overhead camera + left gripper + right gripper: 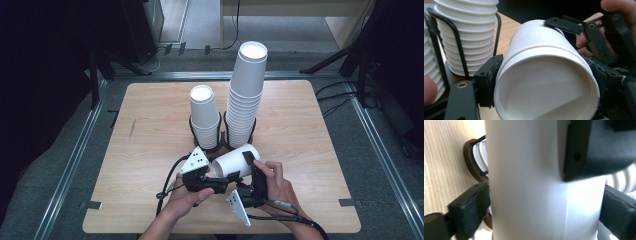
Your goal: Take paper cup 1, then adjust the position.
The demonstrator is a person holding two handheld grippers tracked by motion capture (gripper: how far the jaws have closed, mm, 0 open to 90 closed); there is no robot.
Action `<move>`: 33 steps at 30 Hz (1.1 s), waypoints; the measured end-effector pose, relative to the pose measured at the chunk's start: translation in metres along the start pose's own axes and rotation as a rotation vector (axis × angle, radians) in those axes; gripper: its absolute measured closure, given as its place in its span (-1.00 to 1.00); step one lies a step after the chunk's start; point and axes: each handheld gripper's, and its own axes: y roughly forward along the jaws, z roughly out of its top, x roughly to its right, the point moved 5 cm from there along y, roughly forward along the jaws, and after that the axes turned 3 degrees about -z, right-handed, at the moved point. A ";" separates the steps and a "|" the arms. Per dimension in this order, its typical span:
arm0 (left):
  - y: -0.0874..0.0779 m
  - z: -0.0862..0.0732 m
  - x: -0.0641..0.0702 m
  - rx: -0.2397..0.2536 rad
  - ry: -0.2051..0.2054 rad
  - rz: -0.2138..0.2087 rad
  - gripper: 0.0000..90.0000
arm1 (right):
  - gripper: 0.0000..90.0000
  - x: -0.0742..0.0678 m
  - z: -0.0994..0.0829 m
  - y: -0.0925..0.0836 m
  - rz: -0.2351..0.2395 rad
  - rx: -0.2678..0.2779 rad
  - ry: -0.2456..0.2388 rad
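A white paper cup point(235, 161) lies on its side above the table's near middle, held between both hands. In the left gripper view its open mouth point(544, 75) faces the camera. My left gripper point(222, 177) is shut on the cup near the rim, with one pad point(487, 80) pressed to its side. My right gripper point(245, 167) reaches from the right, and one thin finger point(564, 25) lies over the cup's far end. In the right gripper view the cup wall point(536, 182) stands between the right gripper point(544, 212) and its jaws, which are open and flank it.
Two stacks of white cups stand in dark wire holders behind the hands: a short stack point(204, 117) and a tall stack point(246, 95). The wooden table point(150, 150) has bare room on both sides. Cables trail off the front edge.
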 end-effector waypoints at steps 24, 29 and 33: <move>-0.033 0.020 -0.020 0.200 -0.023 0.108 -0.48 | -1.00 0.011 0.008 -0.012 0.078 0.024 0.280; -0.039 0.022 -0.022 0.260 -0.016 0.129 -0.48 | -1.00 0.021 0.008 -0.012 0.140 0.025 0.497; -0.041 0.024 -0.022 0.310 -0.013 0.140 -0.49 | -1.00 0.030 0.008 -0.010 0.158 0.016 0.631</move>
